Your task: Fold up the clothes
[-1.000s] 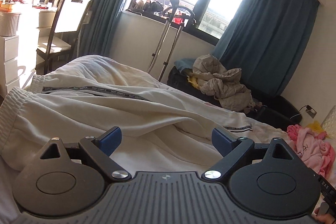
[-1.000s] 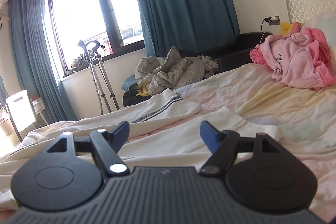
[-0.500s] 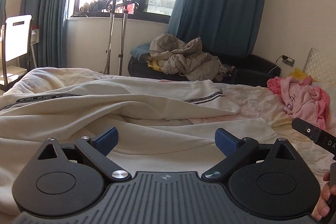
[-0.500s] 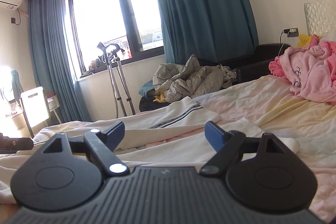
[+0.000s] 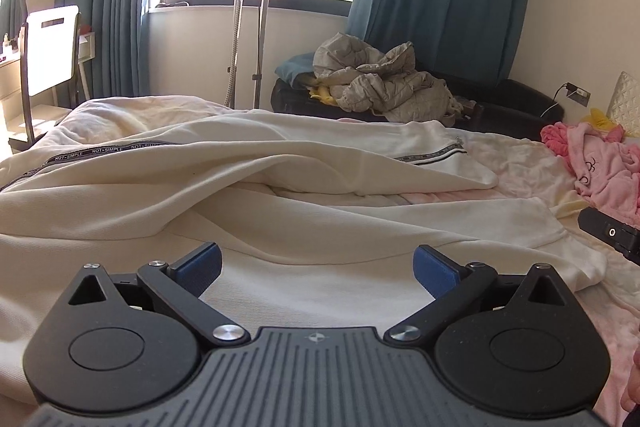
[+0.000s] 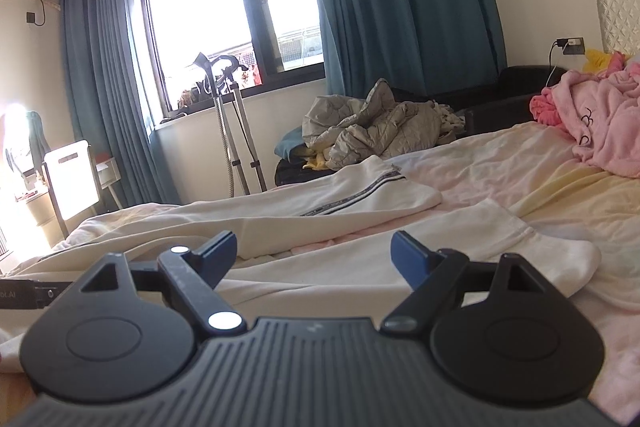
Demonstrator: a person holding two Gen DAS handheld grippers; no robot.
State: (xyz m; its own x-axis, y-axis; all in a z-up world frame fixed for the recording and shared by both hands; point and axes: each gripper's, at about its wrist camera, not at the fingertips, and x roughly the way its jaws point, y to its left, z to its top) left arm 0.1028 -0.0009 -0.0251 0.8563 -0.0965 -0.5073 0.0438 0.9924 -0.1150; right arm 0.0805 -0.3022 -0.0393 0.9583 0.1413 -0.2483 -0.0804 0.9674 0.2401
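Note:
Cream track trousers (image 5: 248,179) with a dark lettered side stripe lie spread and rumpled across the bed; they also show in the right wrist view (image 6: 360,199). My left gripper (image 5: 316,265) is open and empty, low over the near trouser leg. My right gripper (image 6: 314,255) is open and empty, just above the near leg close to its cuff (image 6: 560,255). A part of the right gripper shows at the right edge of the left wrist view (image 5: 612,233).
A pink garment (image 6: 600,123) lies heaped at the head of the bed. A grey quilted jacket (image 5: 380,83) is piled on a black sofa beyond the bed. A garment steamer stand (image 5: 248,27) is by the window, a chair (image 5: 48,43) at the left.
The left wrist view has swung right, from the waistband towards the trouser legs and the sofa. The right gripper has tilted up a little. Both stay open.

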